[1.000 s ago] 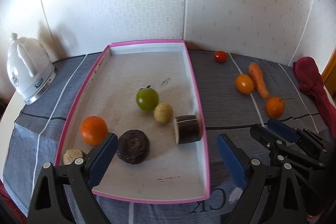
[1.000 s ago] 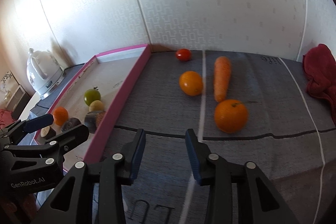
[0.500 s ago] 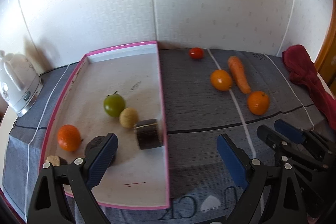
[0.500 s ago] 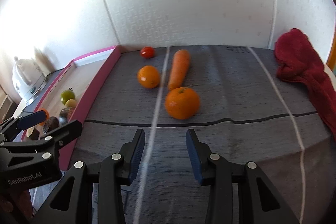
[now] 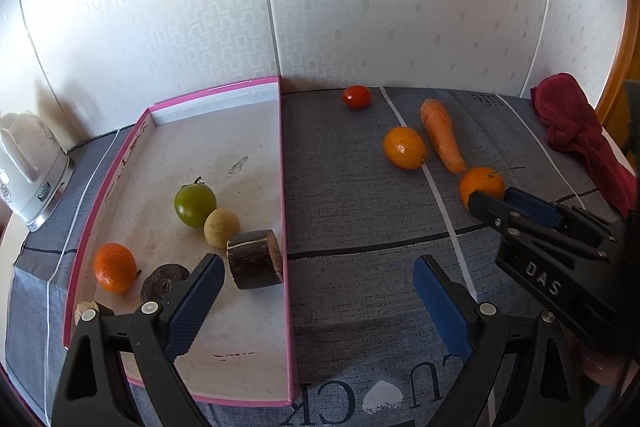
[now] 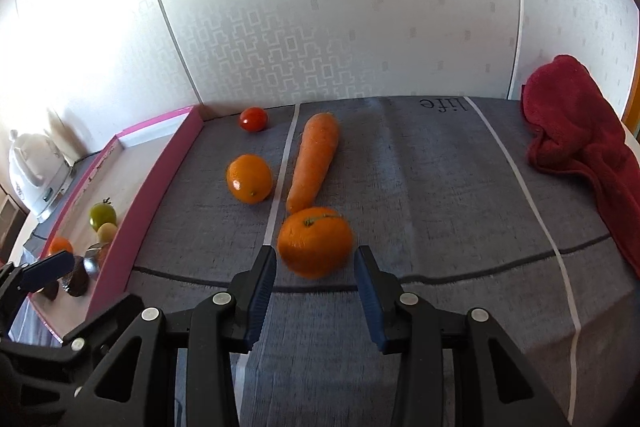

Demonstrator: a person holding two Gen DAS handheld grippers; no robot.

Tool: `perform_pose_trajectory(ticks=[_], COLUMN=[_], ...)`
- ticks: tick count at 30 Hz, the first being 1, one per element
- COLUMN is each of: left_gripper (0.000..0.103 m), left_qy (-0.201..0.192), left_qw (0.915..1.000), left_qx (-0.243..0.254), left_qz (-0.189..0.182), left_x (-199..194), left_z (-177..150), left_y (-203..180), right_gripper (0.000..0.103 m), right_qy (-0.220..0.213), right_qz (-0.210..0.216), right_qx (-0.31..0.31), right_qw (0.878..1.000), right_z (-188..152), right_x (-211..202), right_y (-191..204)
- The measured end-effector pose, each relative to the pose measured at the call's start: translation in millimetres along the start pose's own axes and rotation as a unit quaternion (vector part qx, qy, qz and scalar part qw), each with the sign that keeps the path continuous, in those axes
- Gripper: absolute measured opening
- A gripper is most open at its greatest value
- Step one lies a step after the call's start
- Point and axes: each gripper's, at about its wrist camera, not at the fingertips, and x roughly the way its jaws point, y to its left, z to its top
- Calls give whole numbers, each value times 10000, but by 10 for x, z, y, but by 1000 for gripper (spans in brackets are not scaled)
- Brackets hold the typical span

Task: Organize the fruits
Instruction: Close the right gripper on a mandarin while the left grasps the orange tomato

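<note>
A pink-rimmed tray (image 5: 282,187) holds a green tomato (image 5: 195,204), a small tan fruit (image 5: 221,227), an orange (image 5: 114,267) and dark cut pieces (image 5: 254,259). On the grey cloth lie a stemmed orange (image 6: 315,241), a second orange (image 6: 249,178), a carrot (image 6: 314,161) and a red tomato (image 6: 253,119). My right gripper (image 6: 315,277) is open, its fingertips on either side of the stemmed orange's near edge. My left gripper (image 5: 316,287) is open and empty above the tray's right rim.
A white kettle (image 5: 24,171) stands left of the tray. A red cloth (image 6: 584,147) lies at the table's right edge. The patterned wall runs close behind the fruits. The tray (image 6: 156,183) also shows at the left of the right wrist view.
My right gripper has moved forward to the stemmed orange and opened wider around it. My left gripper has shifted right, off the tray's middle toward its right rim.
</note>
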Motion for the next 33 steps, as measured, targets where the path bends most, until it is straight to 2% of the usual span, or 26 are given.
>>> perform_pose_trajectory(ticks=[10, 17, 23, 30, 33], left_gripper=[96, 98, 99, 98, 97], left_qy=[24, -175, -406, -450, -544], left_qw=[10000, 9996, 9982, 9961, 9944], left_qx=[7, 136, 400, 391, 694], left_qz=[-65, -149, -161, -652, -580], left_x=[50, 90, 211, 393, 482], left_z=[21, 94, 222, 388, 447], left_y=[-31, -130, -228, -294, -396], right_gripper=[39, 39, 39, 39, 39], right_qy=[-82, -229, -368, -324, -309], right_qz=[-145, -527, -888, -884, -912], right_qx=[12, 650, 918, 1078, 1049], right_qw=[9999, 9962, 9911, 9897, 9898], right_z=[33, 8, 18, 13, 15], right_x=[54, -35, -112, -118, -107], right_y=[20, -252, -443, -537, -520])
